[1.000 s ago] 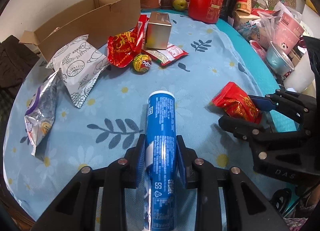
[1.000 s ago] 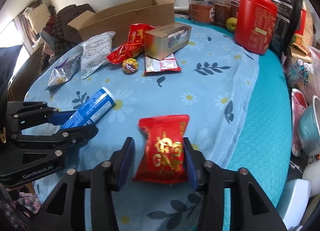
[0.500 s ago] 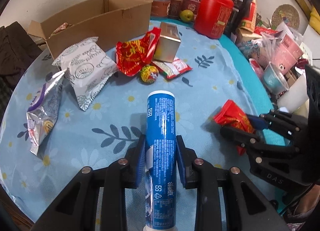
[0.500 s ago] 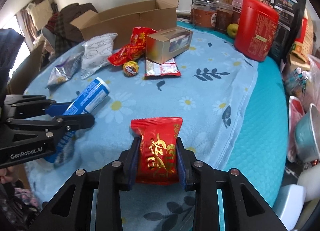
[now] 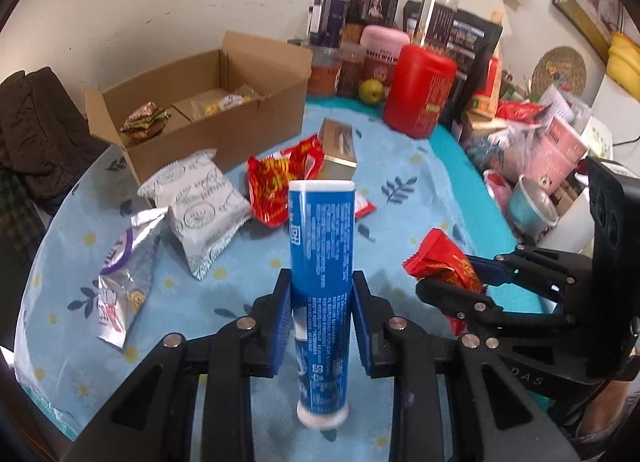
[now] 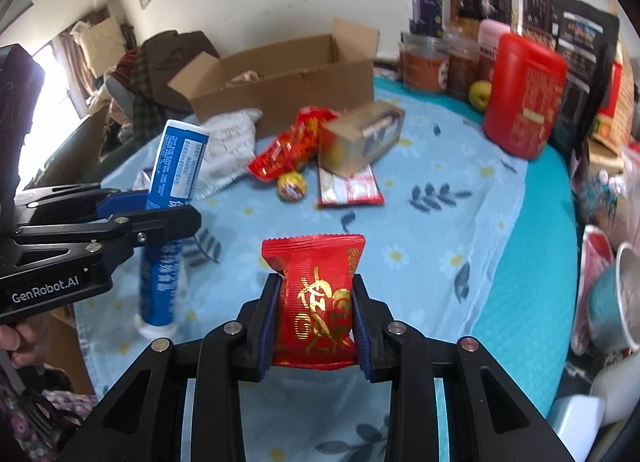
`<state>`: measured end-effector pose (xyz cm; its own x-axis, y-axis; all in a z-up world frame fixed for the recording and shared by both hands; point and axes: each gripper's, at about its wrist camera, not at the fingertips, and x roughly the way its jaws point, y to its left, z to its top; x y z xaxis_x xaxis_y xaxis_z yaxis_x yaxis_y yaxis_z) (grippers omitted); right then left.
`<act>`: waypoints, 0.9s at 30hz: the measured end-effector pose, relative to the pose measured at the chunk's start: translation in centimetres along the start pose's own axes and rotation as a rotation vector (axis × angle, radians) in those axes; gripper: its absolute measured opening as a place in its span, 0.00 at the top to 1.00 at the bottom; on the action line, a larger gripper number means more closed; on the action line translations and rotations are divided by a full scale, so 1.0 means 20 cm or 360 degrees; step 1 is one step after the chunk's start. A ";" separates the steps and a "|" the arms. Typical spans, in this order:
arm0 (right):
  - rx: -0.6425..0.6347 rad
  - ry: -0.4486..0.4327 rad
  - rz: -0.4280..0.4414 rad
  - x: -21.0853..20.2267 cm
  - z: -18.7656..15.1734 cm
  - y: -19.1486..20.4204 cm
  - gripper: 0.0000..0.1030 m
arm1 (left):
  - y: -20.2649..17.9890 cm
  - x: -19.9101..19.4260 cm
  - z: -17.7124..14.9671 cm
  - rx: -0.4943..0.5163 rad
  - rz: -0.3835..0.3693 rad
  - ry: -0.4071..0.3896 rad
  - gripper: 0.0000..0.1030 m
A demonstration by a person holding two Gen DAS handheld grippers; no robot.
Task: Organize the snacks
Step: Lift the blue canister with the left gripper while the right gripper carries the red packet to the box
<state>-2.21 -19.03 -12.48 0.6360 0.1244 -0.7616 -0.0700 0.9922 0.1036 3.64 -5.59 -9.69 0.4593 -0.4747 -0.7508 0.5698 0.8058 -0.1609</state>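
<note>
My left gripper (image 5: pixel 321 286) is shut on a blue tube (image 5: pixel 322 262) with white caps, lifted clear of the tablecloth and tilted up. The same blue tube (image 6: pixel 174 198) and left gripper (image 6: pixel 160 208) appear at the left of the right wrist view. My right gripper (image 6: pixel 316 294) is shut on a red packet with gold print (image 6: pixel 316 298), raised above the cloth; in the left wrist view that red packet (image 5: pixel 440 262) sits in the right gripper (image 5: pixel 444 276). An open cardboard box (image 5: pixel 208 102) holding a few snacks stands at the table's far left.
On the blue flowered cloth (image 5: pixel 240 274) lie a white packet (image 5: pixel 200 202), a silver packet (image 5: pixel 124 274), a red bag (image 5: pixel 276 182), a gold box (image 5: pixel 338 146), a round candy (image 6: pixel 291 186). A red canister (image 5: pixel 420 90), jars and cups (image 5: pixel 532 206) crowd the back and right.
Both grippers rose off the cloth with their loads. The right jaws closed onto the red packet. The blue tube tipped up, and the box's inside came into view.
</note>
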 end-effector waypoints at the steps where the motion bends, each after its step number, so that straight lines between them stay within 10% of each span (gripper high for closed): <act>1: -0.0002 -0.0021 0.0002 -0.01 0.02 0.01 0.69 | 0.00 -0.01 0.01 -0.0002 -0.0004 -0.0011 0.73; 27: -0.0249 -0.0370 0.0072 -0.21 0.54 0.15 0.69 | 0.15 -0.35 0.43 0.0056 0.0098 -0.0540 0.73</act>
<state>3.20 -16.68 -2.05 0.7874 0.1800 -0.5896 -0.2084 0.9778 0.0202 7.97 -2.91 0.71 0.6905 -0.5209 -0.5019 0.5544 0.8268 -0.0955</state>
